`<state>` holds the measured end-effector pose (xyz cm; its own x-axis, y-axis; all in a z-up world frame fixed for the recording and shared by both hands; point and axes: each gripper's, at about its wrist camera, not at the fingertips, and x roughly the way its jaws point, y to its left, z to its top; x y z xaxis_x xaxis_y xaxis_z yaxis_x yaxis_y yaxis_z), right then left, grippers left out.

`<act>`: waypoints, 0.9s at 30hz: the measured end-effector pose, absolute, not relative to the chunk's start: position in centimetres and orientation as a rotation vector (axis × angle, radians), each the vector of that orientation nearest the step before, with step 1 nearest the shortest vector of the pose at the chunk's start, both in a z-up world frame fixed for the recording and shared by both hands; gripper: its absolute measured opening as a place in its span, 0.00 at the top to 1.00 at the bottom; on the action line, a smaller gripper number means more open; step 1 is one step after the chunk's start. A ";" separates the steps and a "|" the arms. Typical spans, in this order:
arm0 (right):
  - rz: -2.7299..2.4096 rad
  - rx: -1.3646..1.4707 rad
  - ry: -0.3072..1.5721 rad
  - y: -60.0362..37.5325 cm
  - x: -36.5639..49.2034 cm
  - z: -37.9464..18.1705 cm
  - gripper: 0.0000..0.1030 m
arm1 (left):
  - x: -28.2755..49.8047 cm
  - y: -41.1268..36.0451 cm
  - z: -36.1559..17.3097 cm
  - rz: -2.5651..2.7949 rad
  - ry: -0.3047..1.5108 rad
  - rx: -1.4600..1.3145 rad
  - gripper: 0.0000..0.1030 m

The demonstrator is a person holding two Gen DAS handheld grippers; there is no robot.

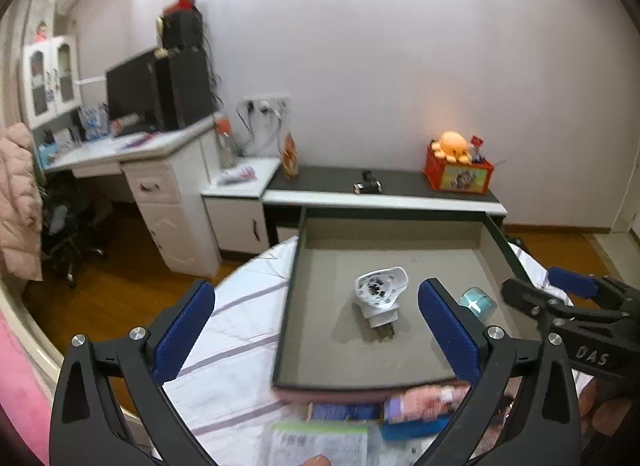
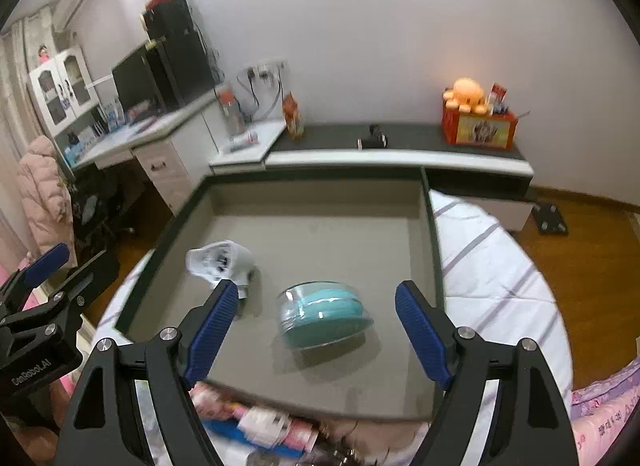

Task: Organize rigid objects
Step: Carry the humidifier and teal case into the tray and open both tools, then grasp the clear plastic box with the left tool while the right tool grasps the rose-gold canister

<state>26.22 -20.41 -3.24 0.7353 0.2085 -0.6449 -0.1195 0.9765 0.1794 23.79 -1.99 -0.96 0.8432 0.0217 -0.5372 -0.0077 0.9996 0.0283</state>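
Your left wrist camera sits close above the near edge of the grey drawer (image 1: 320,266), looking forward and downward along its fingers toward the far wall; the white plug (image 1: 380,290) lies at twelve o'clock, the teal container (image 1: 478,300) at two; your right wrist camera does likewise from further right; the container (image 2: 324,312) sits centred, the plug (image 2: 220,260) at ten; both share drawer, bench and wall.
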 end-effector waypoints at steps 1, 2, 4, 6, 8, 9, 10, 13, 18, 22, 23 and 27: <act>0.178 0.127 0.699 -20.3 25.1 -2.7 0.20 | 23.0 -1.8 -0.6 0.020 0.552 0.025 0.00; 0.174 0.123 0.678 -20.3 24.1 -2.2 0.20 | 21.9 -1.6 -0.2 0.024 0.533 0.020 0.00; 0.164 0.111 0.636 -20.1 21.9 -1.2 0.20 | 19.9 -1.2 0.5 0.025 0.496 0.009 0.00; 0.160 0.108 0.604 -19.9 20.0 -0.3 0.20 | 17.7 -0.9 1.0 0.031 0.464 0.012 0.00; 0.165 0.113 0.575 -19.8 17.9 0.3 0.20 | 16.4 -0.8 1.2 0.038 0.457 0.017 0.00; 0.166 0.113 0.567 -19.7 17.4 0.7 0.19 | 15.5 -0.7 1.3 0.034 0.456 0.012 0.00; 0.163 0.111 0.556 -19.7 16.6 0.9 0.18 | 15.0 -0.6 1.4 0.029 0.458 0.006 0.00; 0.159 0.115 0.521 -19.5 14.0 1.5 0.09 | 12.9 -0.2 1.6 0.025 0.458 -0.013 0.00; 0.147 0.119 0.471 -19.1 10.3 1.8 0.00 | 9.4 -0.2 1.3 0.042 0.438 -0.003 0.00; 0.141 0.124 0.461 -19.2 8.2 1.8 0.00 | 7.7 0.2 0.6 0.042 0.455 -0.014 0.00; 0.139 0.122 0.458 -19.1 7.8 1.8 0.00 | 7.4 0.3 0.4 0.043 0.458 -0.020 0.00; 0.142 0.130 0.448 -19.1 5.8 1.7 0.00 | 6.1 0.6 -0.3 0.051 0.473 -0.034 0.00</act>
<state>5.75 -19.10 1.67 0.8919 0.1652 -0.4210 -0.1083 0.9818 0.1559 6.12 0.62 -0.33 0.8891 0.0410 -0.4559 -0.0570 0.9981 -0.0213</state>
